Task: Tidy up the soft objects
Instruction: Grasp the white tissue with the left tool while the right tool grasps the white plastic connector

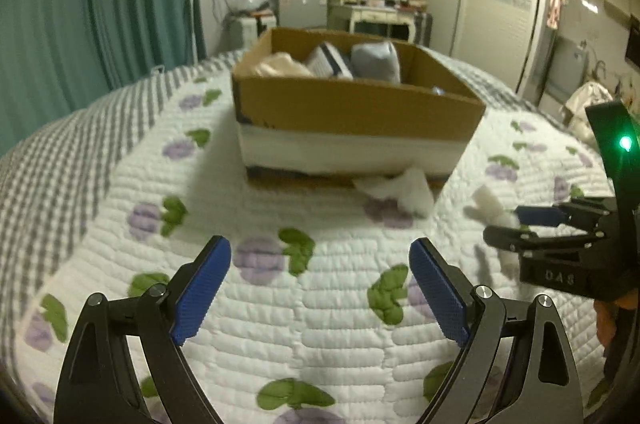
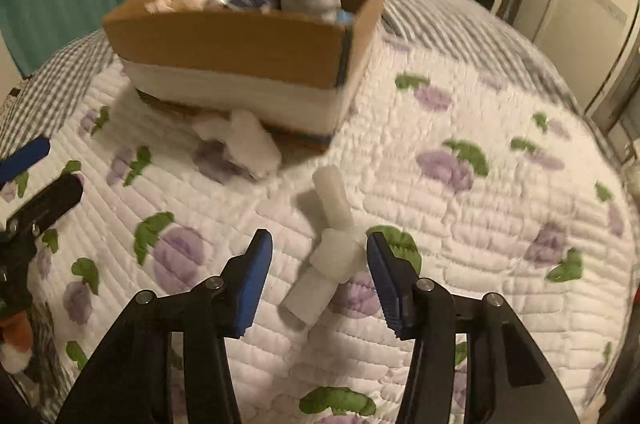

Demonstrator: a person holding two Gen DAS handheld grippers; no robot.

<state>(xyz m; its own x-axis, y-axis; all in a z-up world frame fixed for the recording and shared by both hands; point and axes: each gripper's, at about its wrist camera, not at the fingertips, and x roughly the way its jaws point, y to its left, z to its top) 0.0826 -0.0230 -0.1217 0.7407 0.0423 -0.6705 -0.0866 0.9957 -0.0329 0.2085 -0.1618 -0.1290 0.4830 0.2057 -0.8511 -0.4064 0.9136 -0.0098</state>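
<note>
R gripper point(image 2: 320, 252) hovers low over the quilt point(image 2: 460, 224) w/ jaws wide apart, holding nothing, the white foam piece point(image 2: 332, 252) lying between the blue pads point(image 2: 252, 284) but not yet touched. To do it well, I'd say drop a bit lower, centre on the thick middle knot and close gently, since foam squashes and can slip out. L gripper point(image 1: 320, 288) also wide open and empty over bare quilt; box point(image 2: 240, 43) sits beyond, w/ a second white scrap point(image 2: 248, 139) at its base.
</note>
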